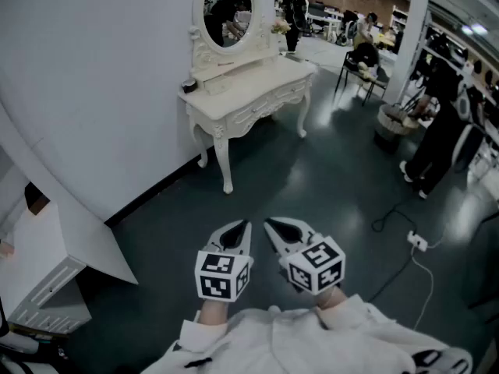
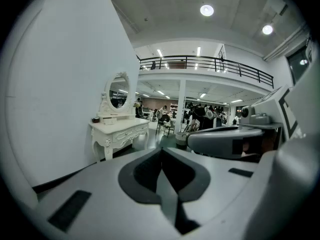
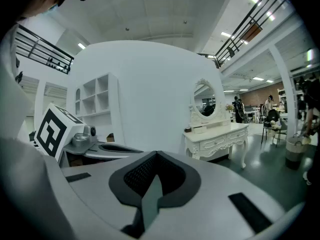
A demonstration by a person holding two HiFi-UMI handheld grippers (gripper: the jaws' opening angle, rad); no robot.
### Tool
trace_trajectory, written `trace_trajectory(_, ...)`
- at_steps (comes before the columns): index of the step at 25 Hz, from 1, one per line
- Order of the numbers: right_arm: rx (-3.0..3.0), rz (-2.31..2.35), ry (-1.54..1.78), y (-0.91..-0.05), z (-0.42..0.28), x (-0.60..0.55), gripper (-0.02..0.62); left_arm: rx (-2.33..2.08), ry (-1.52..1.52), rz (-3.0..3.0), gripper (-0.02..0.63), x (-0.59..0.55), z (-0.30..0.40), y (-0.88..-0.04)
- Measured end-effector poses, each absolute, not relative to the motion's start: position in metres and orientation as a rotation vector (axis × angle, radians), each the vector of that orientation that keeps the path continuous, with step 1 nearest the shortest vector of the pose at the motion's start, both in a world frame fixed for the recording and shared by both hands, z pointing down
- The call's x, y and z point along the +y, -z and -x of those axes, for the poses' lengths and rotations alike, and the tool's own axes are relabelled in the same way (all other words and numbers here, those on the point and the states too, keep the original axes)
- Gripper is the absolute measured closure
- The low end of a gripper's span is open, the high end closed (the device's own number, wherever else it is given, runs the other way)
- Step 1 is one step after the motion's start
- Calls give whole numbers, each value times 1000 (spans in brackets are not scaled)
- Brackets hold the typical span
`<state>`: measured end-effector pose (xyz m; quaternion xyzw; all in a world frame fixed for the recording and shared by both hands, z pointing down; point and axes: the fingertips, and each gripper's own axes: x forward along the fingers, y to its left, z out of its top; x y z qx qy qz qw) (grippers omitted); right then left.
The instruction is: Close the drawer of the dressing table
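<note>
Jaws are pressing tight together on both tools, with nothing between them. The left gripper [image 1: 243,227] and the right gripper [image 1: 271,225] are hanging side by side, close to the person's white sleeves [image 1: 343,308]. Their tips are leaning toward each other without touching. Both are pointing a little downward over the dark floor [image 1: 312,185].

The dressing table [image 1: 249,84] is standing well apart from the grippers, up against the white wall [image 1: 93,76]. It is white with curly legs, and a round mirror [image 1: 228,10] is standing on top at the back. A small dark thing [image 1: 189,86] is sitting on the table's left end. The drawers [image 1: 269,107] are running along the table's front, but they are too far off to tell if one is sticking out.

A white cable with a plug block [image 1: 417,241] is lying on the floor to the right. A person in dark clothes [image 1: 440,142] is standing farther off on that side.
</note>
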<state>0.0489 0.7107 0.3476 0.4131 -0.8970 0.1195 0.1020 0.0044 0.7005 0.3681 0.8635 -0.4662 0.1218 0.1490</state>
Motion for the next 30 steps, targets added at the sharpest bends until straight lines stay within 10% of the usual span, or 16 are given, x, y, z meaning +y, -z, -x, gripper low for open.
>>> trace_trajectory(30,-2610,-1279,-408,-364,-78,697,572,-1337,-352,-2487,597,693,-27,-376)
